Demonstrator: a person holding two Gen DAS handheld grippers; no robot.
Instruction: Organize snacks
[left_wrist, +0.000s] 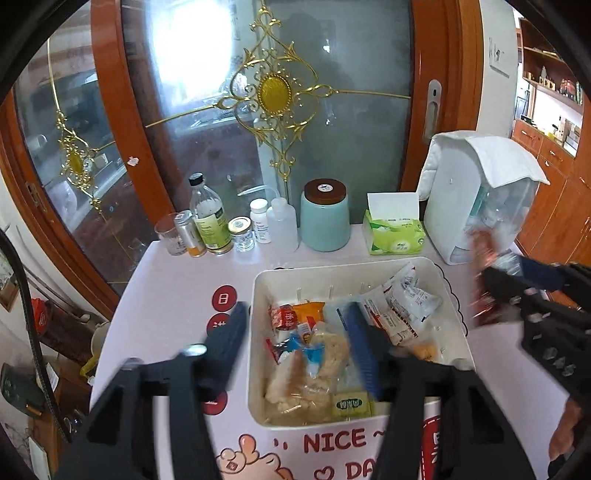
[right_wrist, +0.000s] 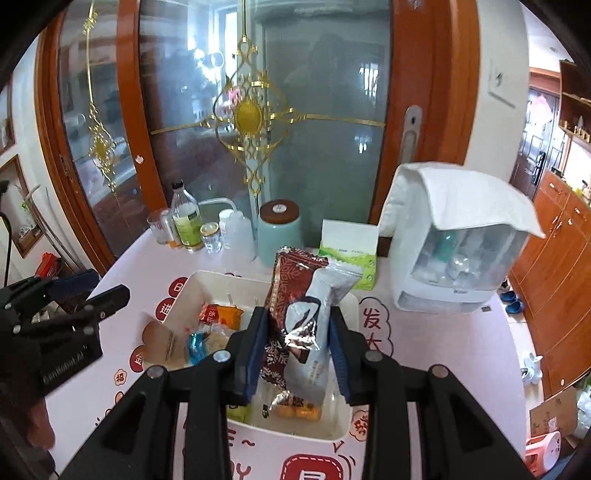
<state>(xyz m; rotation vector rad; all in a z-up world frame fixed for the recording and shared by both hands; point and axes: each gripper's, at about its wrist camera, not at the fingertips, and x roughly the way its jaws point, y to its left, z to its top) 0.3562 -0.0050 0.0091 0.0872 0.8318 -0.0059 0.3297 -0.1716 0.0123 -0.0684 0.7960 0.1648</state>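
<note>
Right hand-held gripper (right_wrist: 297, 347) holds packets (right_wrist: 299, 314) above bin rim (right_wrist: 258, 424).

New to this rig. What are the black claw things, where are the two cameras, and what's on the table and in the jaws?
There's no robot here: a person holds a two-finger gripper in each hand, and each gripper carries a fisheye camera looking forward along its fingers.

The left wrist view shows the left gripper open, with nothing between its fingers, above a white bin of mixed snack packets. The right gripper appears blurred at that picture's right edge.

The right wrist view shows the right gripper shut on two snack packets: a dark red patterned one and a silvery one, held above the bin.

The bin sits on a pink printed tablecloth. Behind it stand bottles and jars, a teal canister, a green tissue pack and a white appliance with a cloth draped over it.
</note>
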